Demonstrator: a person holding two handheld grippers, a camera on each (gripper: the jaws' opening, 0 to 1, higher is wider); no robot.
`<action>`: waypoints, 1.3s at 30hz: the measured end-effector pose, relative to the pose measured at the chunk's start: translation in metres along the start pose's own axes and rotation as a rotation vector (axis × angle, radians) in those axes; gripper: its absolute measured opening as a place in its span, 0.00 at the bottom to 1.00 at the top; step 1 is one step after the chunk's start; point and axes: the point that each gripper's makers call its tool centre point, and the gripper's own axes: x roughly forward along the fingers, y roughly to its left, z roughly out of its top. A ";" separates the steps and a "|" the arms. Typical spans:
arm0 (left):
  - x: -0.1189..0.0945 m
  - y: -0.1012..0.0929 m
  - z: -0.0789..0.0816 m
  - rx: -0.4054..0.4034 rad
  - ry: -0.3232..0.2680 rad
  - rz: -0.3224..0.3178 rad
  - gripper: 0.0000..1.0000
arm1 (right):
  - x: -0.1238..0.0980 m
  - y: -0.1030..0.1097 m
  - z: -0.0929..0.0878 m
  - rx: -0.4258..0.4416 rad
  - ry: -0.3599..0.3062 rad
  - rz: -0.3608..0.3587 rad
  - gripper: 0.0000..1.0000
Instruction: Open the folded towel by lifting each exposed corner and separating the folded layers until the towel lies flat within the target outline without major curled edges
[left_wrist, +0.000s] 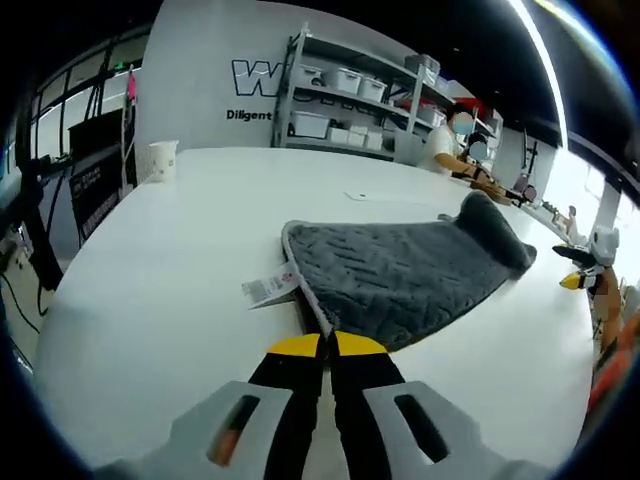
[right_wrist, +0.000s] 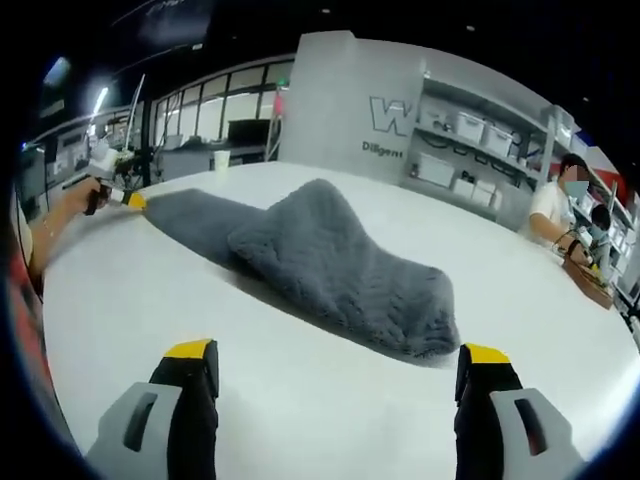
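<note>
The grey towel (left_wrist: 410, 275) is pinched at its near corner by the left gripper (left_wrist: 328, 347); the folded hump lies ahead of the right gripper (right_wrist: 340, 362), whose jaws are spread wide above the table (right_wrist: 300, 400).

The big white table (right_wrist: 300, 400) is bare all around the grey towel (right_wrist: 330, 265), so a gripper can slide in from any side. The towel's tall hump (left_wrist: 490, 225) blocks the far end (it stands up like a small hill). A paper cup (left_wrist: 162, 160) sits far off at the table's edge.
</note>
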 end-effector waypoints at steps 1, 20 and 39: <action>-0.003 0.003 0.000 -0.001 -0.001 0.009 0.02 | 0.000 0.000 -0.001 0.000 0.003 -0.002 0.99; -0.025 0.051 -0.009 0.010 0.032 0.100 0.02 | 0.000 0.004 -0.002 -0.017 0.015 0.003 0.98; -0.047 -0.008 0.041 0.045 -0.250 -0.110 0.84 | 0.001 0.009 0.001 -0.038 0.027 0.011 0.97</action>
